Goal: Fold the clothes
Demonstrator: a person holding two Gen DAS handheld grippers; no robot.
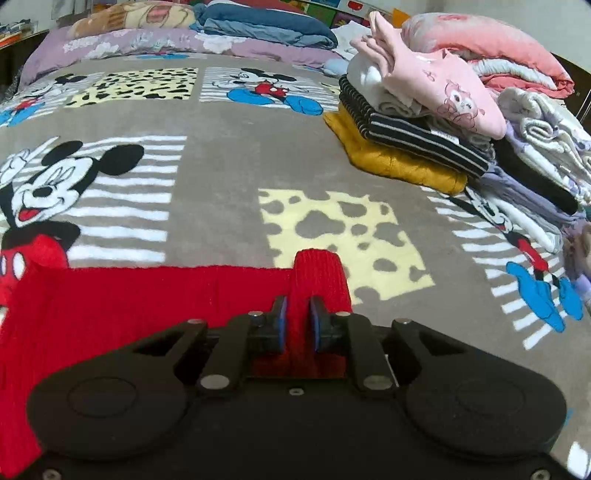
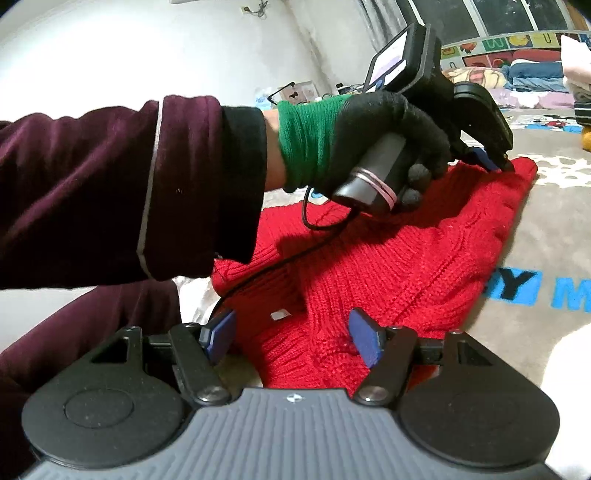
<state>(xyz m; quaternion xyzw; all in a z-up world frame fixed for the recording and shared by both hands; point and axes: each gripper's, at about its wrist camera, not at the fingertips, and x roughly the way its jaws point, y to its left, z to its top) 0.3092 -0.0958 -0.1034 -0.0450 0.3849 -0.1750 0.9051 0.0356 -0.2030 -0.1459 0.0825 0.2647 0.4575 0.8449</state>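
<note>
A red knitted sweater point(image 1: 129, 299) lies spread on the cartoon-mouse blanket point(image 1: 221, 162). In the left wrist view a raised fold of its ribbed edge point(image 1: 319, 273) stands between the blue pads, and my left gripper point(image 1: 297, 308) is shut on it. The right wrist view shows the same sweater point(image 2: 388, 251), with the left gripper point(image 2: 495, 162) pinching its far corner in a black-gloved hand point(image 2: 388, 136). My right gripper point(image 2: 291, 334) stands open just over the near part of the sweater, and its blue pads point(image 2: 364, 341) are apart from the knit. A small white label point(image 2: 280, 315) shows between them.
A stack of folded clothes point(image 1: 417, 114) sits at the right of the bed: mustard, striped, white and pink pieces. More bedding and a pink quilt point(image 1: 491, 44) lie behind it. Pillows and blue fabric point(image 1: 258, 22) line the far edge. A maroon sleeve point(image 2: 110, 192) crosses the right wrist view.
</note>
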